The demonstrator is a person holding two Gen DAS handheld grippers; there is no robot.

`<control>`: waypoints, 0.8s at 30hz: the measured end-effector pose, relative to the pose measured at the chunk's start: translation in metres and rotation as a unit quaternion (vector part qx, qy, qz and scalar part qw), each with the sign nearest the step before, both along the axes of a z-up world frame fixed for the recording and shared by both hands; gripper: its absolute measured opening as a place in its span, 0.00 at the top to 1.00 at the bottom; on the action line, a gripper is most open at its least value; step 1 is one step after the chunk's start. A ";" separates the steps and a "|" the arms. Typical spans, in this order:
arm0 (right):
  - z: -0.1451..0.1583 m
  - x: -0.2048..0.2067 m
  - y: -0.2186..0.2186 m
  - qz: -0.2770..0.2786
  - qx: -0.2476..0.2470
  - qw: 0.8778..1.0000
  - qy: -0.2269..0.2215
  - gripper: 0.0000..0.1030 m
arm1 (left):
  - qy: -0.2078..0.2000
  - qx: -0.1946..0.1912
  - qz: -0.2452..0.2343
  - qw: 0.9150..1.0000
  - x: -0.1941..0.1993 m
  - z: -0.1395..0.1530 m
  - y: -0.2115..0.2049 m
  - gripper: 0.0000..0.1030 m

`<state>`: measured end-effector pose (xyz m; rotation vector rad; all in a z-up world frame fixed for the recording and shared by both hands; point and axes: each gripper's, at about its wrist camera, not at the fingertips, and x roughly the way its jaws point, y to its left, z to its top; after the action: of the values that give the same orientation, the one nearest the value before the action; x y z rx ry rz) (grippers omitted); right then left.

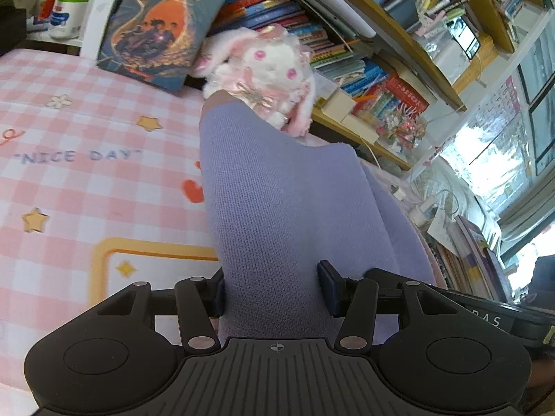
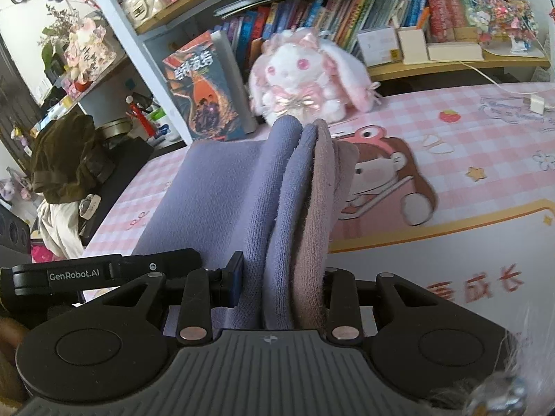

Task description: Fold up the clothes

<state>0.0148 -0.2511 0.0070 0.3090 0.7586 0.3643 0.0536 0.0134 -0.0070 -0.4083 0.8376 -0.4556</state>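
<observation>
Right now your left gripper [image 1: 274, 289] is clamped on a thick bunch of the lavender knit garment [image 1: 277, 187], and your right gripper [image 2: 282, 286] is pinched on its stacked folds, lavender beside mauve, so both hold it raised over the near edge of the pink checked desk mat [image 1: 69, 180]. You look mid-fold, so next lower the cloth flat onto the mat, edges aligned, short of the plush rabbit [image 2: 305, 79] and the propped book [image 2: 204, 93] at the far edge.
</observation>
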 end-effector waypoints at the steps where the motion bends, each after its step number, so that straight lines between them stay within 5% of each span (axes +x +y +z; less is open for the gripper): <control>1: 0.000 0.000 0.008 -0.002 -0.001 1.000 0.000 0.71 | 0.000 0.000 -0.002 1.000 0.000 0.000 0.007 0.52; 13: -0.003 0.010 0.089 0.001 -0.011 1.000 -0.004 0.71 | 0.001 -0.007 0.002 1.000 0.012 -0.003 0.084 0.52; 24: 0.002 0.091 0.114 -0.003 -0.053 0.998 -0.042 0.71 | -0.021 -0.023 0.004 1.000 0.109 -0.009 0.095 0.52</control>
<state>0.1061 -0.1372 0.0092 0.1941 0.6926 0.3281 0.1622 0.1087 -0.0159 -0.4431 0.7865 -0.4744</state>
